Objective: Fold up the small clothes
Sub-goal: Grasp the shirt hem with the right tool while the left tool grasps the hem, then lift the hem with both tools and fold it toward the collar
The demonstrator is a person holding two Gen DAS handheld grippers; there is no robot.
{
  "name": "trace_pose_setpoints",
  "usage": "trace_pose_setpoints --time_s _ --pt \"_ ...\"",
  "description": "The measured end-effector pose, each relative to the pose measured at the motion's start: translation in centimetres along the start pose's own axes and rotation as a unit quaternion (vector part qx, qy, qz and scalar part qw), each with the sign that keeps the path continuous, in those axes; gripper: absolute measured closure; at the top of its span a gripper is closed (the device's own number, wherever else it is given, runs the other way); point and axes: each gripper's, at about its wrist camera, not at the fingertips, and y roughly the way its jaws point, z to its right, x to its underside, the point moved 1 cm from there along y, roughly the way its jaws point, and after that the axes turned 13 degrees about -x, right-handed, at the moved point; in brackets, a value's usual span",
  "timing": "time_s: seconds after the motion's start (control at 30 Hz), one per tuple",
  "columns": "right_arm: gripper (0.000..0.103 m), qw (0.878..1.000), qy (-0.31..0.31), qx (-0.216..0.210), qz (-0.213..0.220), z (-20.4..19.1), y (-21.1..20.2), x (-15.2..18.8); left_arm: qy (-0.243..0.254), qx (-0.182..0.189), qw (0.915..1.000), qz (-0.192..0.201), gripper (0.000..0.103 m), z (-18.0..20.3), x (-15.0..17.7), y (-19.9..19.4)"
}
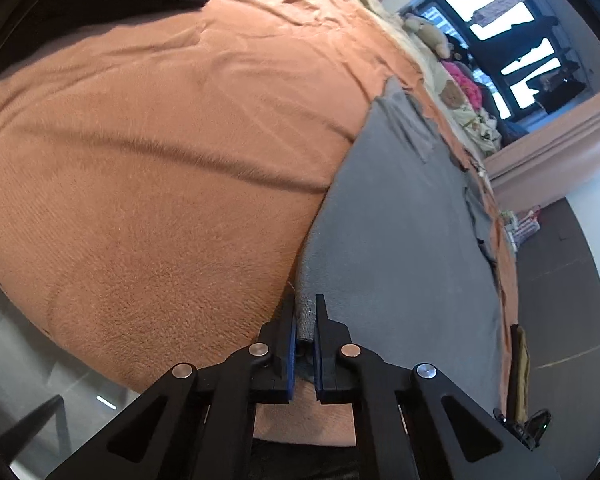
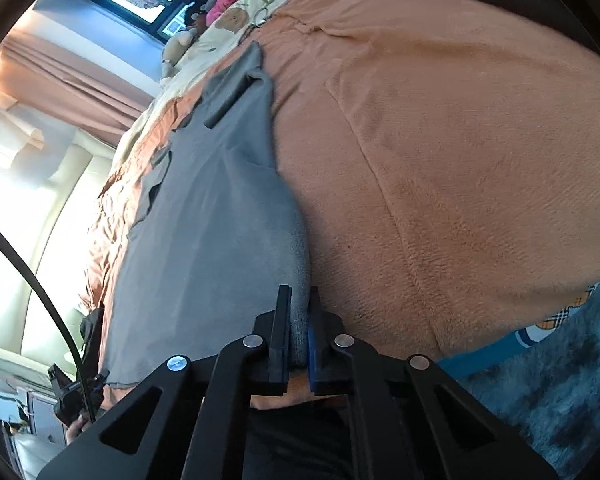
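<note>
On top of a big orange blanket [image 1: 160, 152] lies a grey garment [image 1: 400, 240], spread out flat. Seen from the left wrist, the grey garment fills the side from about 1 o'clock down to 5 o'clock, and the orange blanket fills the side from 7 o'clock up to 12 o'clock. The left gripper [image 1: 305, 312] sits at 6 o'clock, and its two black jaws are squeezed tight on a bunched corner of the grey garment. Far off at 2 o'clock there is a window [image 1: 512, 32], with soft toys [image 1: 428, 32] piled at the end of the bed. Seen from the right wrist, the grey garment [image 2: 204, 240] runs from 11 o'clock down to 7 o'clock, and the orange blanket [image 2: 460, 160] fills the side from 12 o'clock to 4 o'clock. The right gripper [image 2: 300, 304] sits at 6 o'clock, and its jaws are pinched on the near edge of the grey garment too. A fluffy blue rug [image 2: 560, 380] shows at 4 o'clock. A black cable [image 2: 40, 288] curves by at 8 o'clock.
</note>
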Motion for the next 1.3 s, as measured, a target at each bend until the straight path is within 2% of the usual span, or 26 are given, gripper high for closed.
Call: trace_pose_setpoints --time_s 0.3,0.5,0.87,1.03,1.3 --pt "0.101 0.998 -0.043 -0.034 0.022 -3.7 -3.3 -0.2 0.004 0.050 0.9981 0.035 0.098 0.6 -0.8 -5.3" --pt "0.101 0.996 -0.062 -0.046 0.035 -5.8 -5.6 0.0 -0.001 0.073 0.9961 0.049 0.098 1.0 -0.8 -7.4" --pt "0.101 0.994 -0.081 -0.057 0.052 -6.1 -9.3 0.6 -0.004 0.104 0.9921 0.070 0.098 -0.9 0.1 -11.1" --pt "0.101 0.992 -0.094 -0.061 0.053 -6.6 -10.7 0.7 -0.006 0.120 0.9894 0.081 0.098 -1.8 1.4 -12.8" --pt "0.101 0.988 -0.111 -0.081 0.065 -6.5 -13.1 2.2 0.002 0.122 0.9879 0.096 0.098 -2.4 3.9 -16.0"
